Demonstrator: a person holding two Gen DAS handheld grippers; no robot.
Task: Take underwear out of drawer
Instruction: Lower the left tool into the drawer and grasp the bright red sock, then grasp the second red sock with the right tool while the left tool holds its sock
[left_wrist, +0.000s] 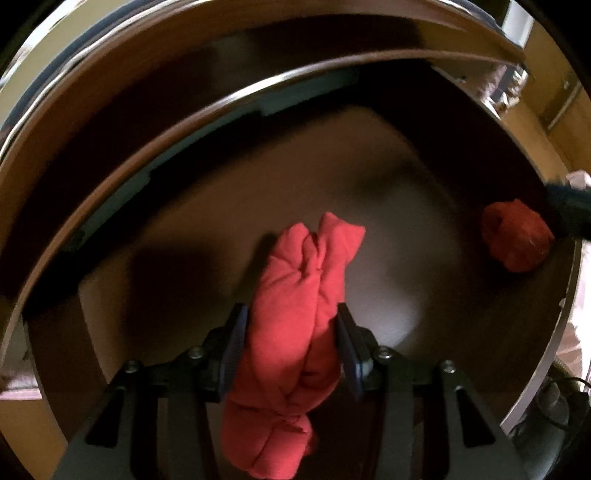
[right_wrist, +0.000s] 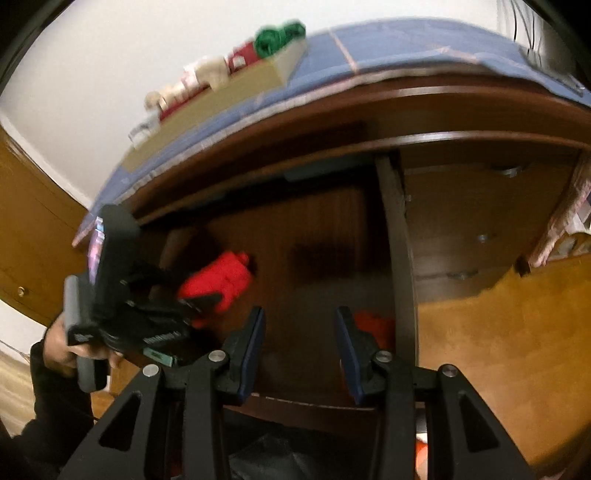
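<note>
A rolled red underwear (left_wrist: 299, 295) hangs above the floor of the open dark wooden drawer (left_wrist: 373, 177), and the pads of my left gripper (left_wrist: 291, 317) are shut on its middle. A second red roll (left_wrist: 517, 240) lies in the drawer's right corner. In the right wrist view the left gripper (right_wrist: 199, 306) holds its red roll (right_wrist: 221, 277) over the drawer, with a person's hand (right_wrist: 59, 343) on its handle. My right gripper (right_wrist: 300, 317) is open above the drawer's front edge with nothing between its fingers. The second red roll (right_wrist: 373, 325) shows just behind its right finger.
On top of the dresser lies a blue cloth (right_wrist: 388, 48) with a long cardboard box (right_wrist: 236, 88) holding several rolled garments, one of them green (right_wrist: 280, 35). The drawer's side wall (right_wrist: 397, 240) runs up the middle. Wooden flooring (right_wrist: 498, 350) is on the right.
</note>
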